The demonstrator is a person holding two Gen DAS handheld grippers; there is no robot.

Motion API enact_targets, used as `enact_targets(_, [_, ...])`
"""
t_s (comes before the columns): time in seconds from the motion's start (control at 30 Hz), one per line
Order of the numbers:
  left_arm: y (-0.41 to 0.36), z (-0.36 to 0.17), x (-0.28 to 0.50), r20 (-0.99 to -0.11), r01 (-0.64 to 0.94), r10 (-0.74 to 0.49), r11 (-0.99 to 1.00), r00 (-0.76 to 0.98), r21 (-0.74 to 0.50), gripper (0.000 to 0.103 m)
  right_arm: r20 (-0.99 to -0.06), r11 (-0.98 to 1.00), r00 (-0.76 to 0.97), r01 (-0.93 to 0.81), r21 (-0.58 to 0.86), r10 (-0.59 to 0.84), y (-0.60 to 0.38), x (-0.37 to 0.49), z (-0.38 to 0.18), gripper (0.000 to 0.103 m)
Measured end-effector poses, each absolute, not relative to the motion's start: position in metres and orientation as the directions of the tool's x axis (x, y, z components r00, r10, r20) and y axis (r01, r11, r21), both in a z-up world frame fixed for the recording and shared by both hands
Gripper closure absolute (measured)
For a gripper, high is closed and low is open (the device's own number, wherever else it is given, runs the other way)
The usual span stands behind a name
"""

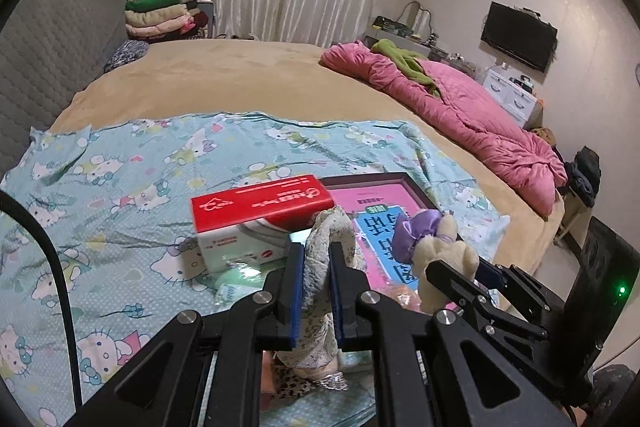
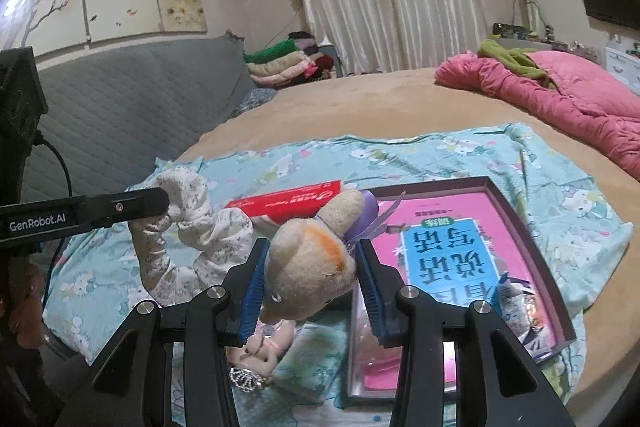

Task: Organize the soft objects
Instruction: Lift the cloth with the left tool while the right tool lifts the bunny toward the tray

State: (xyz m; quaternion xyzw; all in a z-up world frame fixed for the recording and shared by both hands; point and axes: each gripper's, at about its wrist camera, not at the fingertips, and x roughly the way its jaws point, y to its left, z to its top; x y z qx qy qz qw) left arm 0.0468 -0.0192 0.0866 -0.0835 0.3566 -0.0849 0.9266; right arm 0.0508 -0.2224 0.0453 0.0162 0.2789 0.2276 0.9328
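Left gripper point(image 1: 316, 259) clamped on a floral fabric scrunchie point(image 1: 322, 267) at lower centre, right gripper point(image 2: 310, 267) clamped on a cream plush toy point(image 2: 312, 263) at centre, both above the cartoon-print cloth point(image 1: 120, 163), red box point(image 1: 260, 201) and pink book point(image 2: 460, 251) behind.

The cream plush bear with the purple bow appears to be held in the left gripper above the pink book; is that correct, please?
Not quite: the right gripper holds the cream plush bear, as the right wrist view shows. It is above the pink book.

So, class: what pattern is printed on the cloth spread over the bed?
Light blue cloth with cartoon white cats and small dots; clearest in the left wrist view.
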Motion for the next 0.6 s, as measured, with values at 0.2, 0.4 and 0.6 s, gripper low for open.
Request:
enact_targets(0.2, [-0.041,0.093,0.049,-0.651,0.129,-0.224,0.973,0.726,-0.191,0.091,-0.49,0.906,0.765,-0.388,0.168,0.418,-0.238,0.051,0.051,0.058])
enact_targets(0.4, [-0.062,0.098,0.052,-0.652,0.159,-0.234,0.972,0.721,-0.173,0.091,-0.47,0.916,0.786,-0.356,0.186,0.401,-0.256,0.052,0.056,0.058])
enact_targets(0.6, [-0.085,0.105,0.056,-0.647,0.198,-0.249,0.968,0.72,-0.152,0.091,-0.447,0.929,0.815,-0.318,0.189,0.37,-0.275,0.052,0.062,0.058])
